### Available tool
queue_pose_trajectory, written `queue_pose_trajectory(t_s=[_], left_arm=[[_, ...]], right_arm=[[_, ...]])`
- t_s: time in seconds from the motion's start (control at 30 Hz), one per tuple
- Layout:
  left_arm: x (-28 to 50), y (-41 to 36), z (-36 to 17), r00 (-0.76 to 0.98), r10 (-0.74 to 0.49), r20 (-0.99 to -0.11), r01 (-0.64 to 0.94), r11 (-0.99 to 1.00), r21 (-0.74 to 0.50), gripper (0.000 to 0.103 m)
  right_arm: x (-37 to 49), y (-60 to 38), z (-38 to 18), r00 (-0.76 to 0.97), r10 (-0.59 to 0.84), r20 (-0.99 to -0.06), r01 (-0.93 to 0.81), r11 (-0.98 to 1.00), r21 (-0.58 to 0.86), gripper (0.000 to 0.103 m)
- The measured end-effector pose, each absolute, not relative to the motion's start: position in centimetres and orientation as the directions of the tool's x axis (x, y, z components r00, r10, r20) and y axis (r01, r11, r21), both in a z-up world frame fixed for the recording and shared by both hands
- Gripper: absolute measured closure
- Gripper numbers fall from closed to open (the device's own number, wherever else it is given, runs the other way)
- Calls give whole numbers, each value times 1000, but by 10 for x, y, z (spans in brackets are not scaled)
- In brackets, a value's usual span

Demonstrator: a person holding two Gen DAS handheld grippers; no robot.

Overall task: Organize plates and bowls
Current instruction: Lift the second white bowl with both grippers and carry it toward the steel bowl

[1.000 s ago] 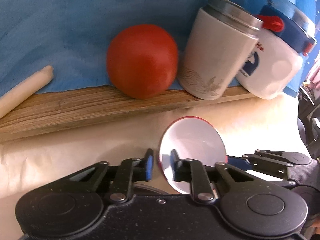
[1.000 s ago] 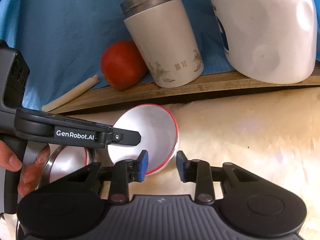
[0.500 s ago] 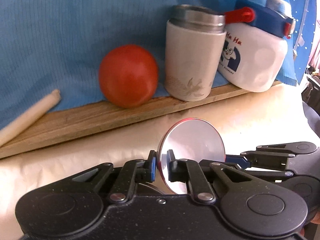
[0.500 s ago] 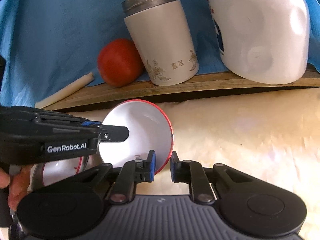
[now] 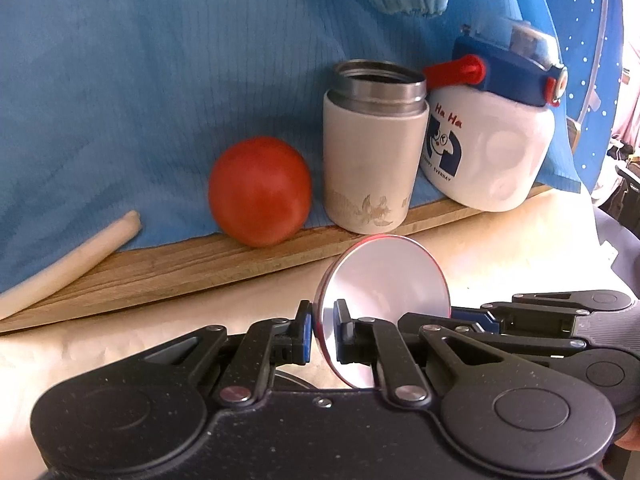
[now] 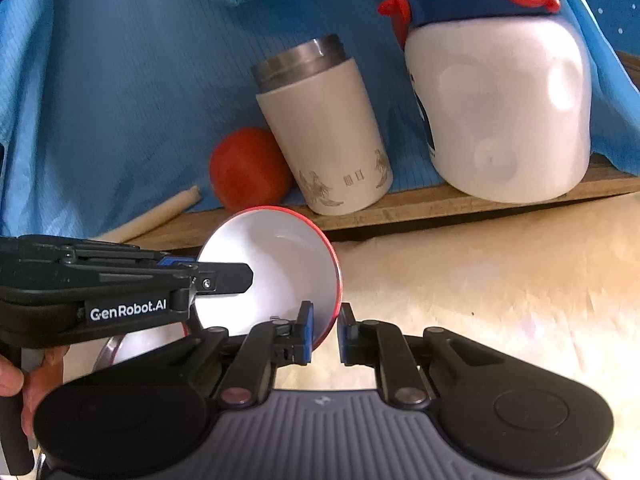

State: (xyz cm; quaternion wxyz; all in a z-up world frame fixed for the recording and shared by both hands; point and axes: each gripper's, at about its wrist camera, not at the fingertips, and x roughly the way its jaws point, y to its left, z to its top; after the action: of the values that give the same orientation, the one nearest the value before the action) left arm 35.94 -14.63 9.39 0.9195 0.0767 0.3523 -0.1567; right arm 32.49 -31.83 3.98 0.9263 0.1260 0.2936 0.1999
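A small red-rimmed bowl with a pale inside (image 6: 276,272) is held up off the cream table cover, tilted on its side. My left gripper (image 5: 323,334) is shut on its rim, and the bowl (image 5: 384,292) shows edge-on in that view. My right gripper (image 6: 325,334) is shut on the opposite rim of the same bowl. The left gripper (image 6: 208,276) reaches in from the left in the right wrist view. A second red-rimmed bowl inside a steel plate (image 6: 132,348) lies below, mostly hidden.
On a wooden board (image 5: 168,264) at the back stand a tomato (image 5: 260,192), a beige steel-rimmed tumbler (image 5: 372,152) and a white and blue jug (image 5: 492,136). A pale rolling pin (image 5: 68,260) lies at left. Blue cloth hangs behind.
The right gripper has closed on the bowl's rim. Both grippers have lifted the bowl and pulled back from the shelf.
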Motion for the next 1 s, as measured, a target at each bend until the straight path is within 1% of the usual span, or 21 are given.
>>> queue_pose_trajectory(t_s=[0.27, 0.53, 0.8, 1.0], left_arm=[[352, -139, 101, 719, -240, -653, 319, 948, 4, 93], [337, -124, 115, 746, -240, -621, 297, 955, -12, 93], [327, -98, 118, 733, -223, -642, 253, 966, -47, 93], [317, -77, 116, 726, -198, -659, 224, 974, -46, 93]], right_arm=[[313, -320, 47, 762, 469, -447, -330, 875, 355, 90], [301, -315, 63, 763, 495, -416, -384, 864, 324, 89], [302, -291, 71, 705, 546, -452, -449, 838, 311, 89], [299, -267, 74, 657, 574, -488, -490, 818, 303, 89]])
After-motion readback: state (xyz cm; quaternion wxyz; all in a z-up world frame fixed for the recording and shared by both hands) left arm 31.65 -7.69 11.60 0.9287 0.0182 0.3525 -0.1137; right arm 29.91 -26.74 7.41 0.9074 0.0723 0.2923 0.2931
